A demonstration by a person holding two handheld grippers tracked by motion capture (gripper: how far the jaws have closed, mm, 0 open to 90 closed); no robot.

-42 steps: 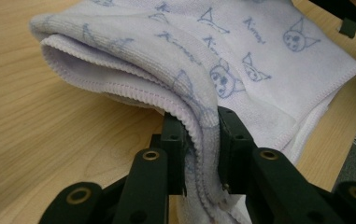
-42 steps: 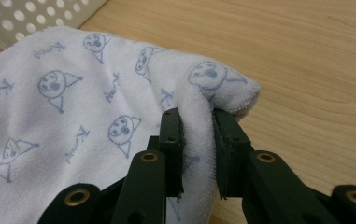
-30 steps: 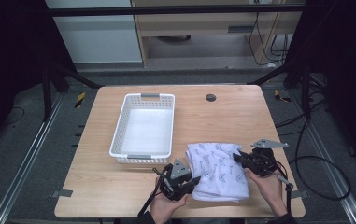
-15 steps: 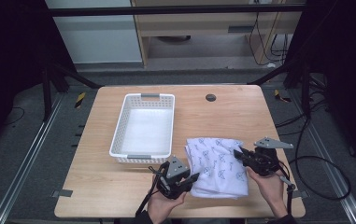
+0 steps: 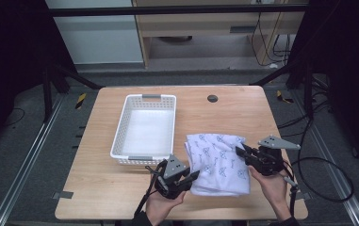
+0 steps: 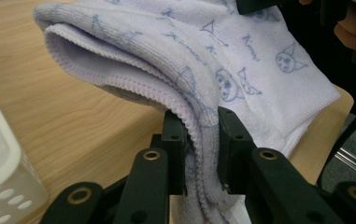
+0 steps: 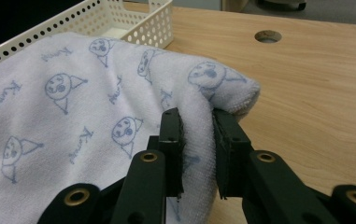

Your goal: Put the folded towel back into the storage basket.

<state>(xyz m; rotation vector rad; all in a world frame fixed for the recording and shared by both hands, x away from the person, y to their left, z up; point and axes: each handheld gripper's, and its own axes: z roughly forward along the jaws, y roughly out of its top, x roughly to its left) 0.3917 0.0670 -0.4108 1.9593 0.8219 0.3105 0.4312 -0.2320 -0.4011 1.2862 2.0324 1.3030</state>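
White basket (image 5: 145,129), wooden table (image 5: 233,113), round hole (image 5: 212,98)

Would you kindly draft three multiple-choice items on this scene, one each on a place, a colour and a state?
1. Where does the basket stand relative to the towel?
A. To its left, on the table
B. On top of it
C. To its right

2. What colour is the towel's print?
A. Red
B. Blue
C. Green

3. How are the two grippers?
A. Both open above the towel
B. One shut, one open
C. Both shut on the towel

Answers:
1 A, since in the high view the basket sits left of the towel.
2 B, as blue figures cover the white cloth.
3 C, because the left gripper and the right gripper each pinch a folded edge.
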